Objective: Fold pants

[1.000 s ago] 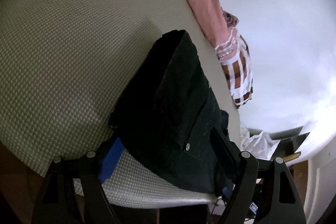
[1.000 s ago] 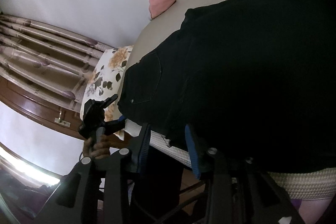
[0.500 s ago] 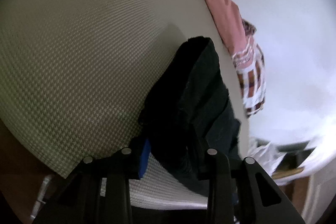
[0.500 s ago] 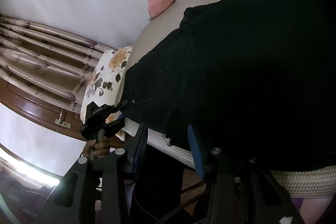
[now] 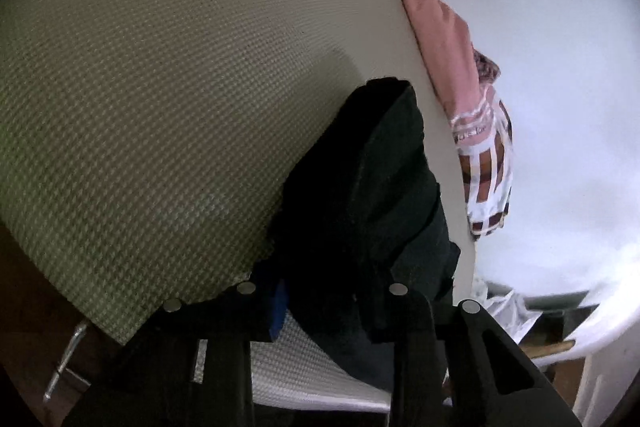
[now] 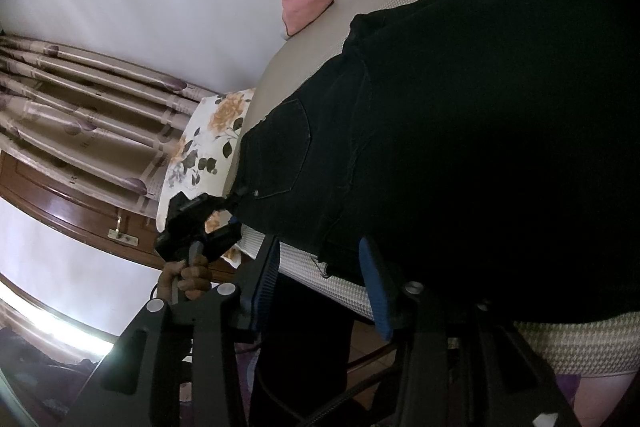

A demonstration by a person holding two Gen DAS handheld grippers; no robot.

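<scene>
Black pants (image 6: 460,131) lie folded on a beige woven bed surface (image 5: 160,87), back pocket up, at the bed's near edge. In the left wrist view the pants (image 5: 372,211) bunch up between my fingers. My left gripper (image 5: 328,303) is shut on the waist corner of the pants; it also shows in the right wrist view (image 6: 230,203), held by a hand at the pants' corner. My right gripper (image 6: 320,279) is open at the bed edge, its blue pads astride the pants' frayed hem without pinching it.
A pile of pink and plaid clothes (image 5: 476,131) lies at the bed's far edge by the white wall. A floral pillow (image 6: 204,147), curtains (image 6: 80,107) and a wooden cabinet (image 6: 80,211) are to the left of the bed.
My left gripper has closed from wide open onto the pants' waist corner and moved in. My right gripper has barely moved and stays open.
</scene>
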